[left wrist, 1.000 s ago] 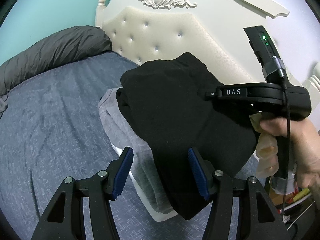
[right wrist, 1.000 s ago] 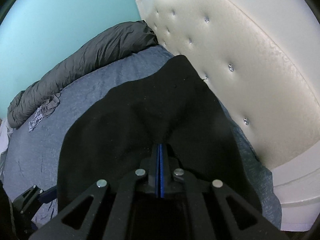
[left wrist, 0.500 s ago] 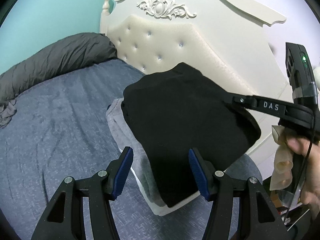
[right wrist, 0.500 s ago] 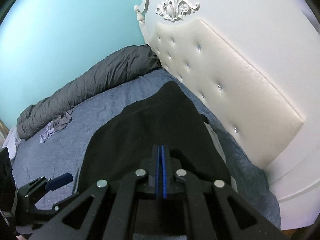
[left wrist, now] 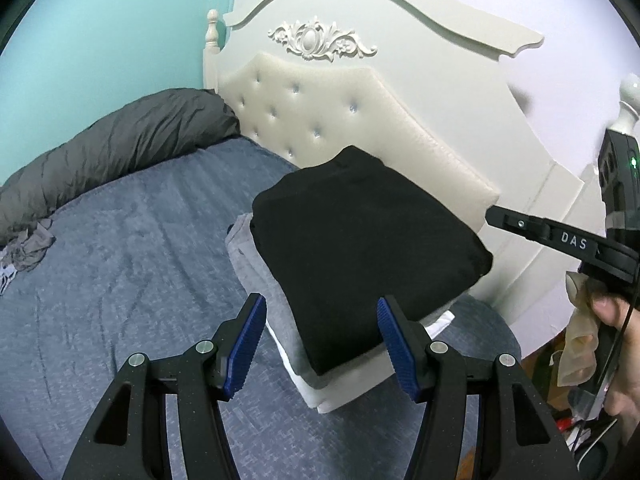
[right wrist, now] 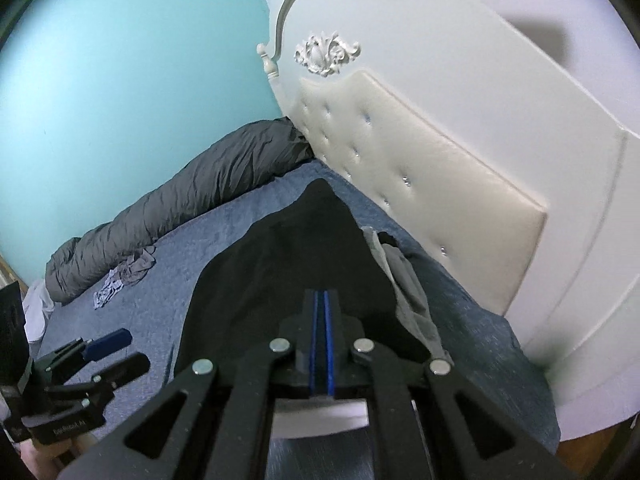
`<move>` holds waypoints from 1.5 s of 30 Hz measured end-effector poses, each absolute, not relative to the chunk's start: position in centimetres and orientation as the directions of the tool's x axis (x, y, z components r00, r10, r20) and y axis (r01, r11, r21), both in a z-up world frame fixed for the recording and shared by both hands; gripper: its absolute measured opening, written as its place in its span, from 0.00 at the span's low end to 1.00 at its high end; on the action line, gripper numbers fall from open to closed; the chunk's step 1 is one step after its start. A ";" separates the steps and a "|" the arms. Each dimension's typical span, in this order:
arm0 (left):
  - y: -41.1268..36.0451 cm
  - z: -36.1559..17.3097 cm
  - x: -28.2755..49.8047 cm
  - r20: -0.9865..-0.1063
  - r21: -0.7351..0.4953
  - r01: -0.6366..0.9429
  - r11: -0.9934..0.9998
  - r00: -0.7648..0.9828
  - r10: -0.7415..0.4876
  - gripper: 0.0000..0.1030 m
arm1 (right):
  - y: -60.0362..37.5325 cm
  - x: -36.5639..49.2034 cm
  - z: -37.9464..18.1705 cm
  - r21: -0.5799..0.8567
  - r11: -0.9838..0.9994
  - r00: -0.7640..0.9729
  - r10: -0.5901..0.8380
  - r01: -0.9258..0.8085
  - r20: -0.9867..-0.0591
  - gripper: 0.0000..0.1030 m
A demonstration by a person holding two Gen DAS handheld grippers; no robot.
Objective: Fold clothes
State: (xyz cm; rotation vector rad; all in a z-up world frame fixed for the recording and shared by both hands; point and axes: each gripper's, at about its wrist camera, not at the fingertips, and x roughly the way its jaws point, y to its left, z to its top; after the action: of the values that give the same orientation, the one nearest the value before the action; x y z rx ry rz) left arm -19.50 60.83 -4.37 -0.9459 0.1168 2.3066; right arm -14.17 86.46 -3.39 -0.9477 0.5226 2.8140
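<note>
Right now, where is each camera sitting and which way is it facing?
Left wrist: behind the open left gripper, looking down at the black garment on the stack, headboard beyond; right gripper and a hand at right.
Right wrist: behind the shut right gripper, facing the same garment; left gripper lower left.
Shared: garment, headboard, duvet.

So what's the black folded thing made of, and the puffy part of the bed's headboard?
The black folded garment looks like soft, matte knit fabric, maybe fleece: it shows no shine. The headboard panel looks like cream padded leather or vinyl: it is glossy, with button tufts. Which one, I cannot tell.
</note>
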 end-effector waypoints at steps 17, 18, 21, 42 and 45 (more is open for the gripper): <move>58.0 1.0 -13.5 -0.599 -0.121 -0.618 -0.777 -0.578 0.554 0.65 | 82.9 -7.3 -0.1 0.290 -0.934 -0.832 0.015 -0.209 -0.554 0.09; 57.8 1.2 -13.2 -0.595 -0.120 -0.620 -0.775 -0.580 0.556 0.66 | 82.7 -7.0 0.1 0.287 -0.935 -0.834 0.017 -0.209 -0.551 0.09; 57.0 1.9 -12.3 -0.584 -0.119 -0.621 -0.775 -0.587 0.561 0.67 | 81.7 -5.9 0.8 0.273 -0.939 -0.837 0.027 -0.208 -0.546 0.10; 51.3 4.4 -7.2 -0.537 -0.111 -0.633 -0.766 -0.611 0.582 0.84 | 75.6 1.2 3.6 0.248 -0.938 -0.848 0.080 -0.242 -0.524 0.42; 50.5 4.4 -6.6 -0.532 -0.120 -0.633 -0.765 -0.610 0.587 0.87 | 74.9 2.3 3.7 0.243 -0.938 -0.849 0.088 -0.247 -0.521 0.48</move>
State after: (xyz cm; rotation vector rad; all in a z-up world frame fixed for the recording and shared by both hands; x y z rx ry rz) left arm -6.62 50.48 4.39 -0.7324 0.1042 2.3327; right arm 2.26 74.89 3.70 -0.7743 0.4533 2.8260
